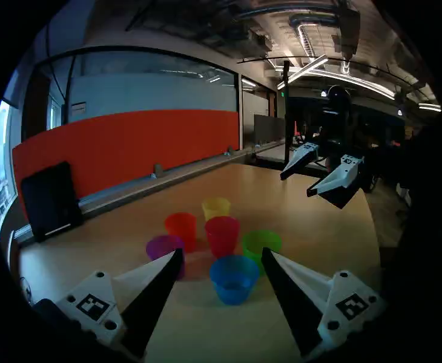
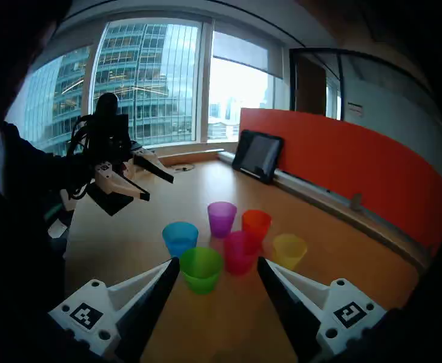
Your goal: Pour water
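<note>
Left gripper view: both tongs spread wide and empty, cups dead ahead

My left tongs [image 1: 221,254] hang just short of the blue cup [image 1: 234,278], which stands upright straight ahead of the fingers. My right tongs [image 2: 217,261] face the bunch from the opposite side, and the green cup [image 2: 201,269] is closest to them. All six cups sit bunched mid-table [image 1: 318,242], well off the edge by the orange partition [image 1: 130,142]. Can't tell which one has water in it, so my guess is blue for left, green for right
</note>
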A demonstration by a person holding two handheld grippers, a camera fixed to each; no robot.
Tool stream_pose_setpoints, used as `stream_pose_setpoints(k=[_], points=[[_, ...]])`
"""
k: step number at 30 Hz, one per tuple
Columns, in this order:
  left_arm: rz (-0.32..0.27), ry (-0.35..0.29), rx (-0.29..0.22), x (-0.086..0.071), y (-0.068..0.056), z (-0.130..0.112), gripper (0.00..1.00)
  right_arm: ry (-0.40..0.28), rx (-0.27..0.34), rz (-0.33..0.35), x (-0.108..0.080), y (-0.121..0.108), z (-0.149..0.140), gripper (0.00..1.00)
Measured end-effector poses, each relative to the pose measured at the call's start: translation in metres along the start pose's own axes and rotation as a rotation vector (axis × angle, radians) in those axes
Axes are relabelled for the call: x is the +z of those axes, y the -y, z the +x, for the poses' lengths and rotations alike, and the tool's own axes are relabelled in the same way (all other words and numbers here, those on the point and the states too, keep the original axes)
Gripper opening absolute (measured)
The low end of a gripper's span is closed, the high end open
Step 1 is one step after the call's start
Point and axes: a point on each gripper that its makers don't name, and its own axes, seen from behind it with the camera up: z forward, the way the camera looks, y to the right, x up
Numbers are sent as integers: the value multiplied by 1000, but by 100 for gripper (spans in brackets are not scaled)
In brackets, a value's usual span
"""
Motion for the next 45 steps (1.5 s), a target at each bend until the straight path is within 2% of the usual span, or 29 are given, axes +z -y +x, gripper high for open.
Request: stream_pose_setpoints(k=[14, 20, 26, 35, 45], points=[[-98, 163, 35, 20, -17, -55, 97, 110, -32, 87, 33, 7, -33, 99], [-125, 225, 54, 27, -17, -72, 97, 157, -52, 118, 50, 8, -44, 99], [-151, 275, 51, 37, -16, -85, 97, 205, -70, 149, 64, 10, -57, 99], [-180, 324, 58, 53, -16, -97, 97, 262, -93, 180, 82, 9, -73, 100], [-208, 333, 66, 69, -20, -97, 97, 294, -116, 197, 100, 11, -82, 100]])
